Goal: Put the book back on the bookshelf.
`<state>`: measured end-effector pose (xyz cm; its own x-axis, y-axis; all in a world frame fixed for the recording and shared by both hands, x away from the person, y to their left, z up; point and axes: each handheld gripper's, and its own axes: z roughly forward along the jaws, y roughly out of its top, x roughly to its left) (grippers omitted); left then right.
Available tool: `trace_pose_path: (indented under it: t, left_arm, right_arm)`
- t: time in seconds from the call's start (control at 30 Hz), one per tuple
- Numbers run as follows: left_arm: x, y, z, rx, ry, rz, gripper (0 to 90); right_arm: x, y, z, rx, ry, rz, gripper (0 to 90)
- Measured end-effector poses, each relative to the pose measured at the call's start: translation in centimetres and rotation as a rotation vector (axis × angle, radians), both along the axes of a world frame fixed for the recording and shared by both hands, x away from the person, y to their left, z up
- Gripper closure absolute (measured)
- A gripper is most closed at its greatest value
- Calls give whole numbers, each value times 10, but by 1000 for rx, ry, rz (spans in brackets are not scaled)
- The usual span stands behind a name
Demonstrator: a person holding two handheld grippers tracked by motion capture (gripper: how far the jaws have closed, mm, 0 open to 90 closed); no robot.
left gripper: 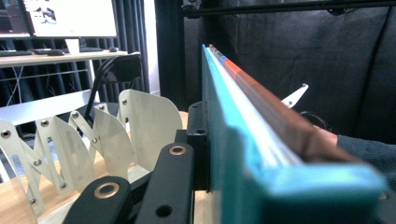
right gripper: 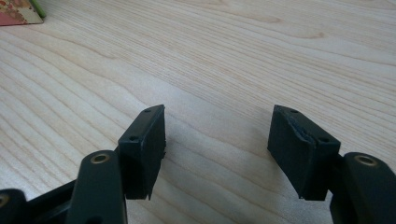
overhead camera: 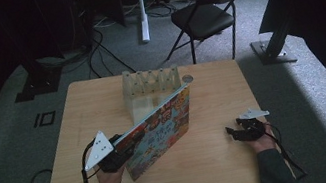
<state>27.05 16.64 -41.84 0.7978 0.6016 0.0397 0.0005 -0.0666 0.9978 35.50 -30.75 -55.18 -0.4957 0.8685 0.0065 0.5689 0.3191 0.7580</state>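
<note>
Book (overhead camera: pixel 162 124), bright-covered, stands tilted on edge on the table (overhead camera: pixel 224 162) in the high view, its near corner clamped in the left gripper (overhead camera: pixel 121 147); beyond its far end sits a pale folding rack (overhead camera: pixel 150 86). Well off to that gripper's right, the right gripper (overhead camera: pixel 233 131) lies low on the wood, jaws apart.

Left gripper view: the book (left gripper: pixel 243 121) runs away edge-on, pinched by the jaws, rack (left gripper: pixel 93 135) to their left.

Right gripper view: right gripper (right gripper: pixel 217 149) gapes over bare table (right gripper: pixel 210 56), holding nothing.
</note>
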Motion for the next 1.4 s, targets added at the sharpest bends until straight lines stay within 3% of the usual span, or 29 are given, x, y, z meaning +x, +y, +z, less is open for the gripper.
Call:
trace_pose_path:
  t: [0.97, 1.4]
  left_arm:
    - [-9, 9, 3, 12, -5, 48, 804]
    - [-12, 20, 2, -9, 8, 79, 804]
  right_arm:
    - [0, 0, 0, 1, 1, 0, 363]
    - [0, 0, 0, -1, 0, 0, 362]
